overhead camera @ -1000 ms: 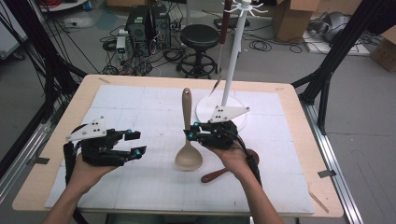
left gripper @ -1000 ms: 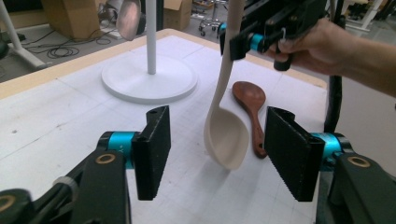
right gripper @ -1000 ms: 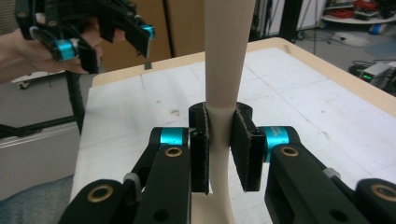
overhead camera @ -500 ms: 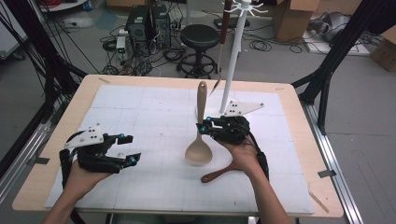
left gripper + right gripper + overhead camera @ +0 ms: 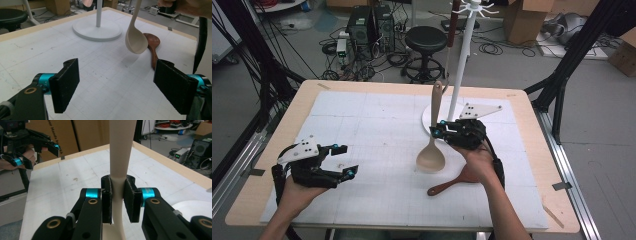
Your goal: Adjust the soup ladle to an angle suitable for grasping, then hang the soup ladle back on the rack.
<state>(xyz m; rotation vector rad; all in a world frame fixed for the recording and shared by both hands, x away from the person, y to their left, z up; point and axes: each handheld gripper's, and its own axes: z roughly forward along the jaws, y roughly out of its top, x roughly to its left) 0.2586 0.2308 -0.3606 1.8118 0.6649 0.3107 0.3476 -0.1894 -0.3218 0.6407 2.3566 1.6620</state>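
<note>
The left gripper [image 5: 338, 161] is seen well left of the white stand [image 5: 460, 65], over the white mat [image 5: 372, 125]; its jaws have just been opening and are spread wide, with nothing between them. Just left of the stand's base, the pale ladle [image 5: 432, 150] is clamped by its handle in the right gripper [image 5: 438, 132], bowl hanging down and empty. A brown spoon [image 5: 452, 184] lies on the mat near the stand, below the ladle's bowl.

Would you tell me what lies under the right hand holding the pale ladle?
A dark wooden spoon lies on the white mat under the right hand. Its handle shows in the high view; the hand covers its bowl there.
</note>
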